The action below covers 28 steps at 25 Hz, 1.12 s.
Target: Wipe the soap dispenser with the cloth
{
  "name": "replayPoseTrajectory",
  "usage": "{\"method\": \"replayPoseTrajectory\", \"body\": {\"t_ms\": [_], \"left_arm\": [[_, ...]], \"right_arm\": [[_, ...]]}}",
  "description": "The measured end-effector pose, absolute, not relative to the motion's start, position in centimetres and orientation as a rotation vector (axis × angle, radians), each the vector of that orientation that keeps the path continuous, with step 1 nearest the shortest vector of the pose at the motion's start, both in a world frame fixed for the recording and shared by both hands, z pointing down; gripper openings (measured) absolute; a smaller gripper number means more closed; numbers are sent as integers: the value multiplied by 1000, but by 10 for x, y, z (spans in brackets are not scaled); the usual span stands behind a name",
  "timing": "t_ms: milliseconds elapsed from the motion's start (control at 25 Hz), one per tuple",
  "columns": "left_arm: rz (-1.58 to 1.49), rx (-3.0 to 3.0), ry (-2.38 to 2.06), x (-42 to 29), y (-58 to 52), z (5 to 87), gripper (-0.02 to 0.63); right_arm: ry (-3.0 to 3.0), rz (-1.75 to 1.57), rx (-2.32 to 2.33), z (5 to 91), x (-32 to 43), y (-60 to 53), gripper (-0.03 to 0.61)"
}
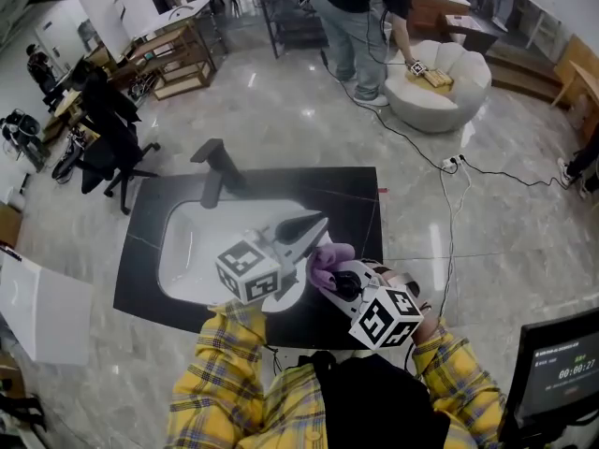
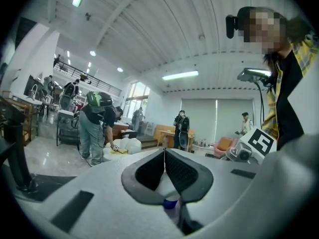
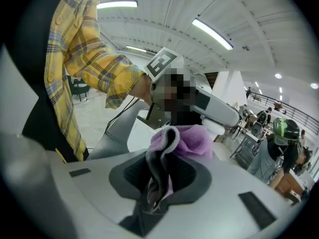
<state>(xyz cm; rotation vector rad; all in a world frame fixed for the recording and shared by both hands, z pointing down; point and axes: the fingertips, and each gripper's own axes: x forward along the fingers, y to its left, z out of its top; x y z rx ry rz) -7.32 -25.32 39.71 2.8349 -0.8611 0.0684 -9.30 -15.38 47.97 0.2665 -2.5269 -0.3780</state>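
Soap dispenser (image 2: 169, 199): pinching it low inside the closed left claw (image 2: 164, 152), risking it slipping loose when pressing with the cloth (image 3: 187, 138) clamped in the right claw (image 3: 162, 168).

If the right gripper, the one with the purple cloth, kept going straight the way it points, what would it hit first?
Probably the left gripper: the right gripper points at its white body, which sits just beyond the purple cloth pinched in the jaws. The gap is hard to judge.
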Motion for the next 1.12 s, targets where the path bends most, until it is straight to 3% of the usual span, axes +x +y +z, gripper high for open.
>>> {"method": "replayPoseTrajectory", "body": {"t_ms": [1120], "left_arm": [[79, 2875, -783, -69, -250, 395, 11]], "right_arm": [[-2519, 139, 210, 526, -102, -153, 64]]}}
